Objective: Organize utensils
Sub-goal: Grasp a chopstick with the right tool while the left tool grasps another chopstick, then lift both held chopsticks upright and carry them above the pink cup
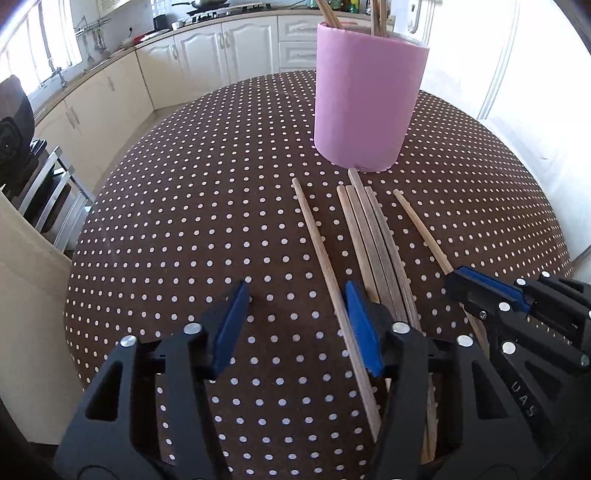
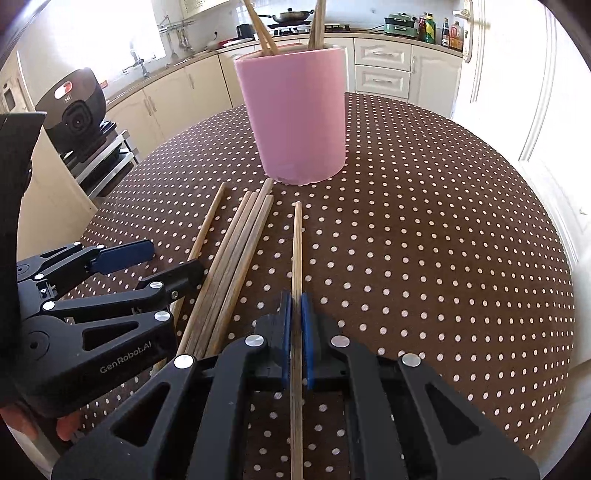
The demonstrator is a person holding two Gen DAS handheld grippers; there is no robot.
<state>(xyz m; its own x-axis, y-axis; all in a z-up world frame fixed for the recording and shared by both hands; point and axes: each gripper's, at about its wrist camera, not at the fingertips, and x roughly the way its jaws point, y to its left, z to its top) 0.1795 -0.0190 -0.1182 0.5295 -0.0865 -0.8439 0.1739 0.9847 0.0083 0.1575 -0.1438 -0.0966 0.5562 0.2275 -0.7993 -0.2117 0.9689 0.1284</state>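
- The right gripper (image 2: 296, 314) has its two blue pads pressed against a single wooden chopstick (image 2: 296, 251), which runs straight between them and points toward the pink cylindrical holder (image 2: 299, 118).
- That gripped chopstick's far tip stops short of the holder's base, with a strip of tablecloth between the two.
- The left gripper (image 1: 295, 325) is spread wide, with nothing between its blue pads; bare dotted cloth shows in the gap.
- Its right finger sits over the near end of one loose chopstick (image 1: 325, 273) that lies alone to the left of the bundle.
- A bundle of chopsticks (image 1: 373, 240) lies just right of that finger; four far tips can be counted, packed side by side and touching, one of them reaching nearly to the holder's base.
- On the table, then: one lone chopstick on the left, four in the bundle, and one in the right gripper, six in all.
- In the left wrist view the right gripper (image 1: 476, 291) appears at the right edge, closed over the sixth chopstick.
- The holder stands upright on the brown polka-dot tablecloth (image 2: 424, 240), beyond all the loose chopsticks.
- Chopsticks standing in the holder (image 2: 264, 31) lean in two groups, left and right; their exact number cannot be told.
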